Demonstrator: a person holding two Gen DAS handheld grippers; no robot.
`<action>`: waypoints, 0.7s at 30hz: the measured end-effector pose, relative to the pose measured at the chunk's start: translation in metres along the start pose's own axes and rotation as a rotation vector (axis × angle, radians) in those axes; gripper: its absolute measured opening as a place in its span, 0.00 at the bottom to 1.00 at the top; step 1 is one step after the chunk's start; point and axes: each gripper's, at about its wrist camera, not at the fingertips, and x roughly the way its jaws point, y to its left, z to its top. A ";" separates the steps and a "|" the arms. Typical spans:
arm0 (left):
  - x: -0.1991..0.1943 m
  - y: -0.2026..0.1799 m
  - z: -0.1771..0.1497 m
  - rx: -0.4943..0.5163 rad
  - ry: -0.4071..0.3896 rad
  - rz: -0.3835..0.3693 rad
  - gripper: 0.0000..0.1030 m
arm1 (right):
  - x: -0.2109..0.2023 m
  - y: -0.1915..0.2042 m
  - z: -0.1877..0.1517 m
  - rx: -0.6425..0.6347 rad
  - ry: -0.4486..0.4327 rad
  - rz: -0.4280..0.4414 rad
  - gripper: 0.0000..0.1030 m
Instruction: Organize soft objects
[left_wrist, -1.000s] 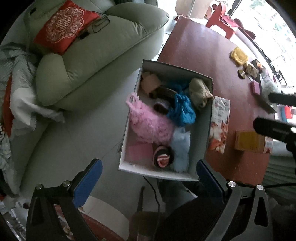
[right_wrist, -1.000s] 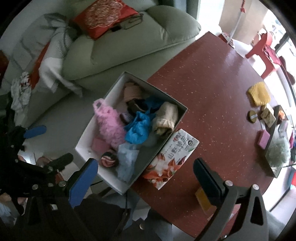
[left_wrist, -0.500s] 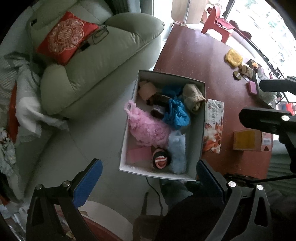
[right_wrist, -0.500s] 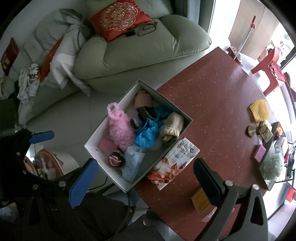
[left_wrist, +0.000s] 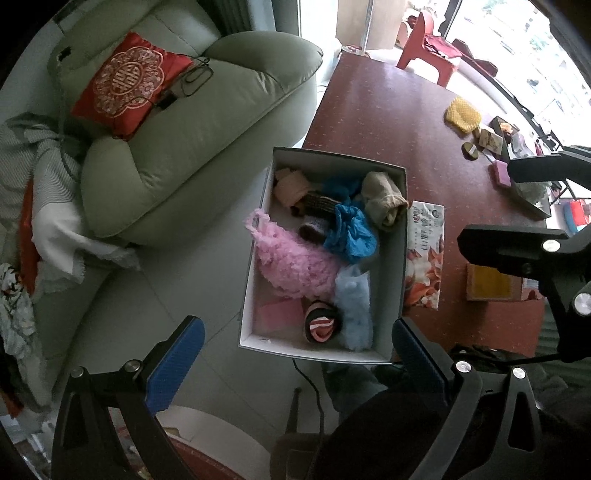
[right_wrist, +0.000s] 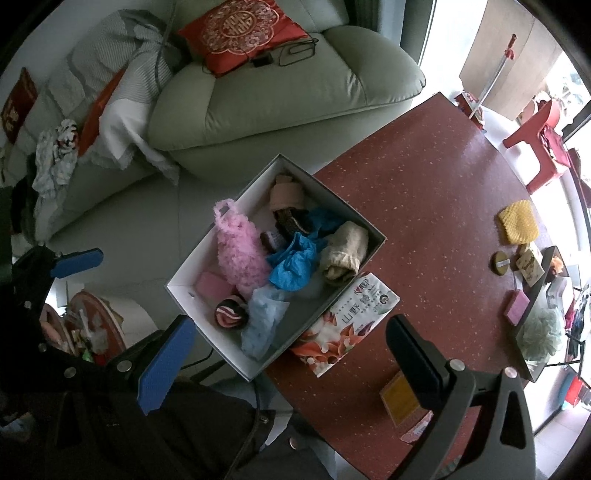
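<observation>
We judge the sorting mostly done: the white cardboard box (left_wrist: 402, 236) already holds a heap of soft things, while a few still lie out on the red table (right_wrist: 424, 206).

Both claws are high above the scene and hold nothing. Our left gripper (left_wrist: 295, 350) has its blue-padded fingers spread wide, and the box lies straight ahead of it, framed between them. Our right gripper (right_wrist: 288, 354) is spread just as wide, with the box ahead and a little to its left.

In the box, the pink fluffy pouch (left_wrist: 295, 262) lies along the side toward the sofa (left_wrist: 207, 129), with a blue crumpled cloth (right_wrist: 295, 262) beside it and a beige rolled cloth (right_wrist: 343, 251) against the wall on the table side. Nearest the claws lie a pale blue fluffy piece (left_wrist: 354, 306), a striped rolled sock (right_wrist: 231, 314) and a pink sponge (right_wrist: 212, 284).

Still out, far ahead and to the right of the right claw, are a yellow knitted cloth (right_wrist: 517, 225) and a pale green bath pouf (right_wrist: 543, 332) in a tray. A tissue pack (right_wrist: 343, 328) lies touching the box.
</observation>
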 end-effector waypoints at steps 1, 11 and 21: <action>0.000 0.000 0.000 0.002 0.001 -0.001 0.99 | 0.001 0.001 0.000 -0.002 0.001 0.000 1.00; 0.002 -0.002 0.002 0.005 0.006 -0.007 0.99 | 0.001 0.004 0.001 -0.004 0.003 -0.003 1.00; 0.005 -0.004 0.006 0.021 0.013 -0.010 0.99 | 0.002 0.004 0.002 -0.005 0.007 -0.003 1.00</action>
